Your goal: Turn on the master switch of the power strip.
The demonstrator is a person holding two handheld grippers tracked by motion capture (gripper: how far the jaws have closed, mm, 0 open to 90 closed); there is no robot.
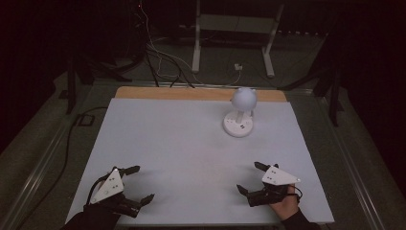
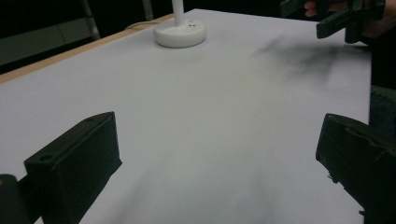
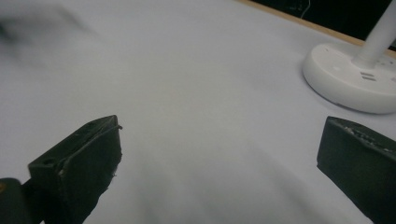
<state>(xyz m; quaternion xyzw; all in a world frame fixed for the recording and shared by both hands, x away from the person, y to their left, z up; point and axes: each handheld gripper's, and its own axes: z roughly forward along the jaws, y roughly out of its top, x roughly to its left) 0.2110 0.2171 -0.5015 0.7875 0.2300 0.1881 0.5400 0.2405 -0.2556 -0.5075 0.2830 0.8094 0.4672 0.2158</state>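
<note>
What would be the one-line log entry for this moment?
left gripper: open, empty | right gripper: open, empty | lamp: upright, far side of table, untouched

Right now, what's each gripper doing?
Left gripper: open, holding nothing.
Right gripper: open, holding nothing, lamp farther up the table.
</note>
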